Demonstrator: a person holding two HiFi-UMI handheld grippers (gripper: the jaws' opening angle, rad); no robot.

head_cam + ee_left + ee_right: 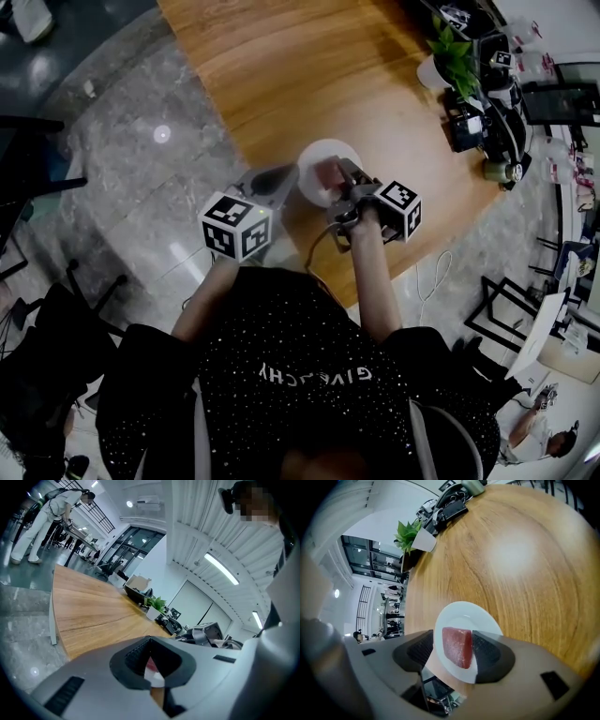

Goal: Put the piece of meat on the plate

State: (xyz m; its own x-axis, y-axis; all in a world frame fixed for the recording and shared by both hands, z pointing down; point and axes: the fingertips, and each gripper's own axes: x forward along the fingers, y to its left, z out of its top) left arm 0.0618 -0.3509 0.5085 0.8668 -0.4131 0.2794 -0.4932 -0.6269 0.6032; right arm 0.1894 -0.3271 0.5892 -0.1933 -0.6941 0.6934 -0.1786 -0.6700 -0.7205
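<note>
Right tongs [454,651] released, jaws spread either side of the piece of meat [457,645]. It apparently rests on the plate [464,613], long axis along the jaws. Left tongs [151,663] clenched, empty, beside the plate.

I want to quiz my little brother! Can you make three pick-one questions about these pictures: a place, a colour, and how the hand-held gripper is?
1. Where is the plate? A: on the floor. B: on the wooden table. C: on a chair.
2. What colour is the plate? A: white. B: blue. C: black.
3. How are the right hand-held gripper's jaws? A: pressed together. B: apart, with the piece of meat between them. C: clamped on a cup.
Answers: 1B, wood shows round it. 2A, its rim is white. 3B, a gap shows beside the meat.
</note>
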